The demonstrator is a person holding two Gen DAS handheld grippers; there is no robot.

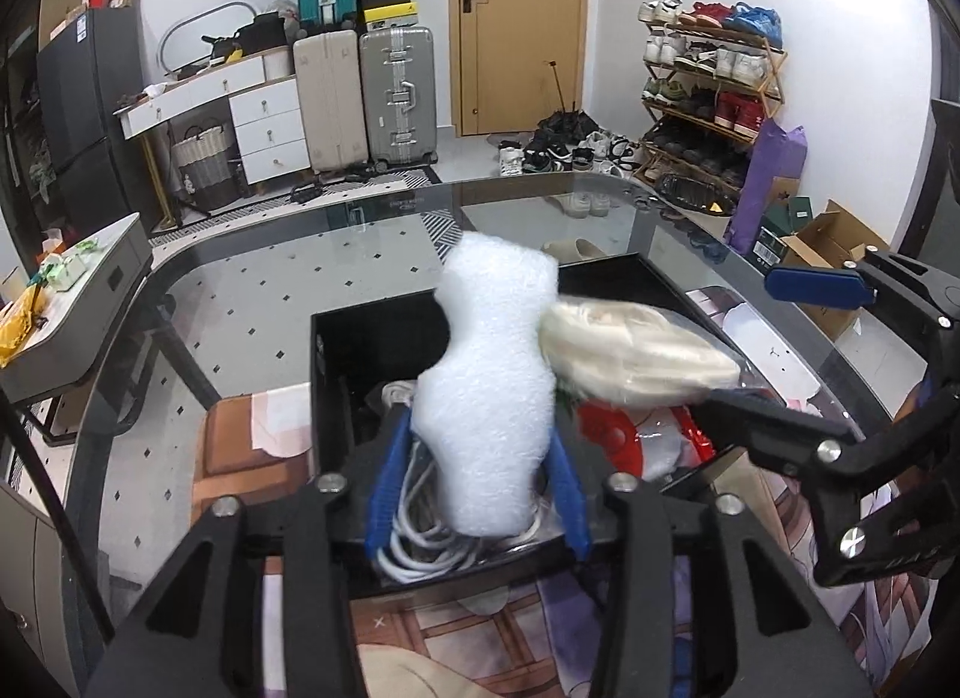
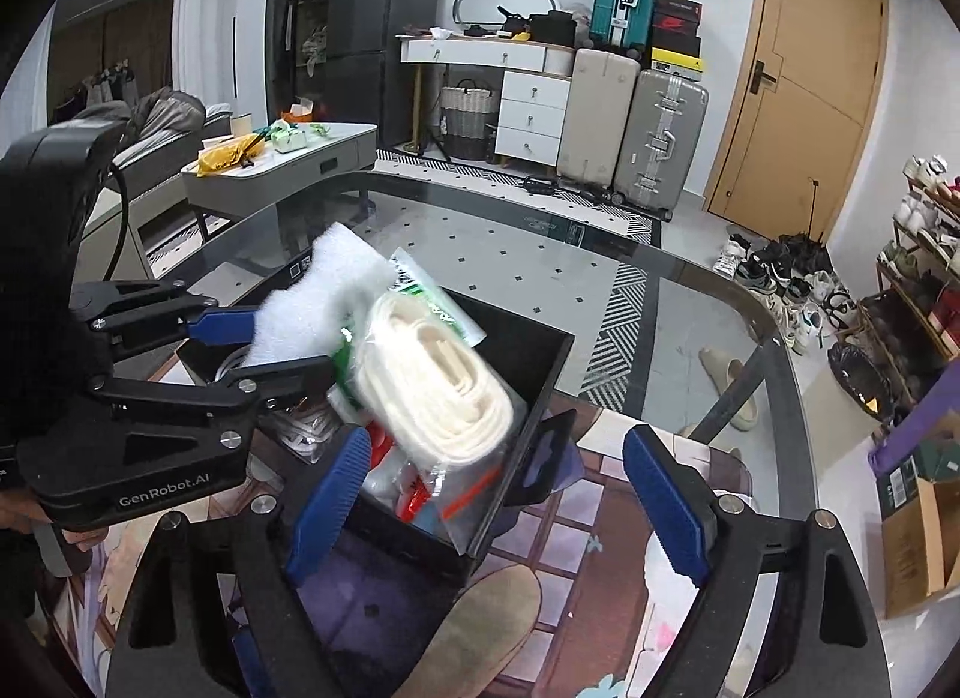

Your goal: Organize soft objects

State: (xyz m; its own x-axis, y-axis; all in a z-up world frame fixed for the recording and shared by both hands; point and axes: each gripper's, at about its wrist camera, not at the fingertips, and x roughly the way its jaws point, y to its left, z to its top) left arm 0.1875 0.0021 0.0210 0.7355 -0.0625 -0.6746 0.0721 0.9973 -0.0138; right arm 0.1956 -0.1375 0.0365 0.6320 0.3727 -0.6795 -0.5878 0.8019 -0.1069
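My left gripper (image 1: 477,488) is shut on a white foam sheet (image 1: 492,386) and holds it upright over the black bin (image 1: 324,386). The foam sheet also shows in the right wrist view (image 2: 318,302), between the left gripper's blue fingers (image 2: 222,321). A clear bag of cream cloth strips (image 2: 432,386) lies tilted in the bin (image 2: 540,374), also seen in the left wrist view (image 1: 636,356). White cables (image 1: 420,542) and a red and white packet (image 1: 624,428) lie in the bin. My right gripper (image 2: 498,506) is open and empty, just above the bin's near right corner.
The bin stands on a glass table (image 2: 600,278) with a printed mat (image 2: 600,518) under it. A tan flat object (image 2: 480,626) lies on the mat by my right gripper. A grey side table (image 2: 288,158) stands to the left. Suitcases, shoes and a shoe rack line the far walls.
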